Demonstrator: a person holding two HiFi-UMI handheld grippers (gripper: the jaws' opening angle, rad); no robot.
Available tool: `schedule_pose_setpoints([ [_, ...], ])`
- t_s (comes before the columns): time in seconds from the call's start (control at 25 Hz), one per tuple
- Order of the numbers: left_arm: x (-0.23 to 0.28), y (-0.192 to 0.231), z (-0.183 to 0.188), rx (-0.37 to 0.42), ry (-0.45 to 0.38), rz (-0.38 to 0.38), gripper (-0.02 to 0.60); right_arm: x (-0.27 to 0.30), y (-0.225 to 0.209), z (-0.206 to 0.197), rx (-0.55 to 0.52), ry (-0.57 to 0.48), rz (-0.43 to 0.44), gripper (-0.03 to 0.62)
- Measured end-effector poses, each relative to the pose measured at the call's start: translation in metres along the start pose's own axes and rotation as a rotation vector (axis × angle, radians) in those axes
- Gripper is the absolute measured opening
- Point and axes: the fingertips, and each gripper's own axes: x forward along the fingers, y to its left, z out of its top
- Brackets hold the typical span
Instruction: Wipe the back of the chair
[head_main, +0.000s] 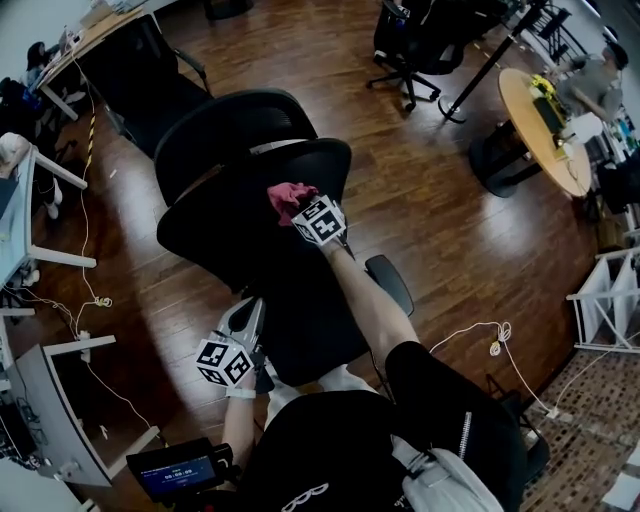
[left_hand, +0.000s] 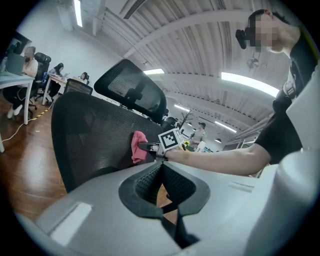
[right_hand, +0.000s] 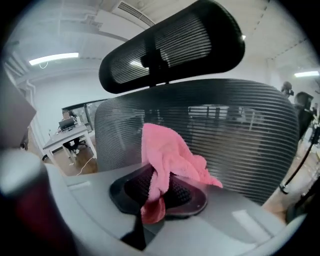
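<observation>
A black mesh office chair stands in front of me, its back (head_main: 240, 225) facing me and its headrest (head_main: 230, 125) above. My right gripper (head_main: 302, 207) is shut on a pink cloth (head_main: 288, 194) and holds it against the upper part of the chair back. In the right gripper view the cloth (right_hand: 167, 155) is bunched between the jaws, right in front of the mesh (right_hand: 240, 135). My left gripper (head_main: 248, 314) sits low at the chair's left side, shut with nothing in it. The left gripper view shows the chair back (left_hand: 95, 140) and the cloth (left_hand: 138, 146) from the side.
Another black chair (head_main: 140, 70) and desks (head_main: 25, 210) stand at the left, with cables (head_main: 90, 300) on the wood floor. At the far right are a round table (head_main: 545, 130), a further chair (head_main: 420, 45) and a white shelf (head_main: 610, 300). A person's arm (left_hand: 225, 157) reaches across the left gripper view.
</observation>
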Motion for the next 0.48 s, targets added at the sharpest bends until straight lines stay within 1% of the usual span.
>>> schedule_pose_setpoints([
  [0.28,0.027,-0.02,-0.003,0.011,0.02,-0.018,-0.008,-0.036,-0.068,-0.022,0.068,-0.007,-0.081,0.041],
  [0.48,0.041,-0.032,-0.006,0.013,0.03,-0.034,-0.008,-0.061,-0.111,-0.042,0.123,0.007,-0.163,0.041],
])
